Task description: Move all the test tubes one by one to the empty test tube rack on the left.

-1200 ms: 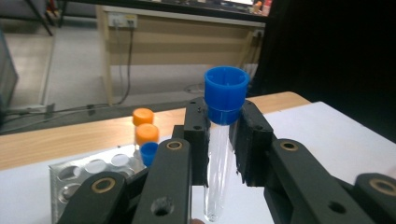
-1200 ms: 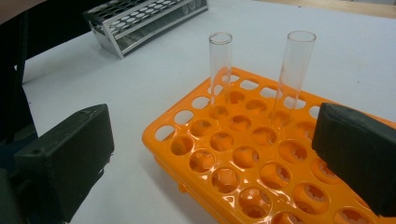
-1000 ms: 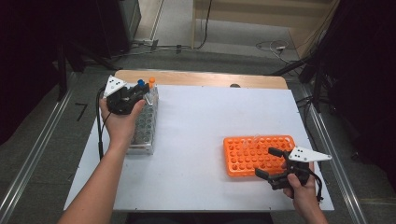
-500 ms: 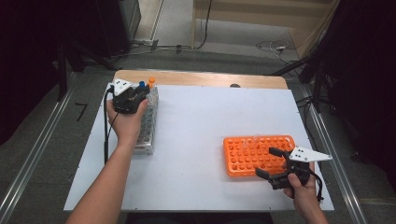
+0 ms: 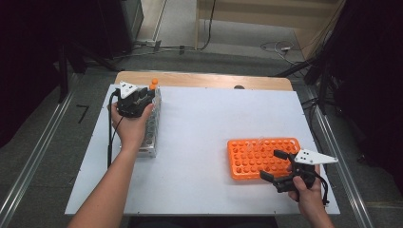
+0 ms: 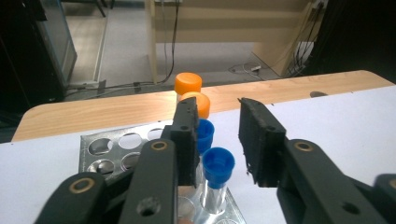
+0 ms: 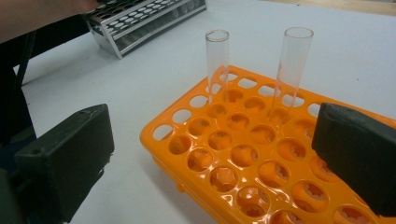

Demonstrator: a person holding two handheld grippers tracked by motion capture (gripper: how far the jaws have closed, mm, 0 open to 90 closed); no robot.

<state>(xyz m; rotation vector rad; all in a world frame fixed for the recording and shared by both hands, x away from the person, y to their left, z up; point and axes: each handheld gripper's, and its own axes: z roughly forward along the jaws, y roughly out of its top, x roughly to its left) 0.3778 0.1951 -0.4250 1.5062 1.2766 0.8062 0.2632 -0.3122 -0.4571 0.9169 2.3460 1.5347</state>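
Note:
A metal tube rack (image 5: 148,137) stands at the table's left, with blue-capped tubes (image 6: 218,164) and orange-capped tubes (image 6: 188,84) at its far end. My left gripper (image 5: 142,98) hovers over that far end, open. The nearest blue cap sits low in the gap between the jaws (image 6: 217,122), untouched. An orange plastic rack (image 5: 261,154) lies at the right, holding two clear uncapped tubes (image 7: 217,65) (image 7: 293,63). My right gripper (image 5: 280,167) is at the orange rack's near edge, jaws wide open (image 7: 215,144) and holding nothing.
The white table top (image 5: 214,123) spreads between the two racks. A wooden strip (image 5: 204,80) runs along the far edge. The left forearm (image 5: 107,190) crosses the table's front left. Metal rails (image 5: 28,166) flank the table on the floor.
The left hand has shifted slightly right and turned over the metal rack's far end. The right gripper has stayed put.

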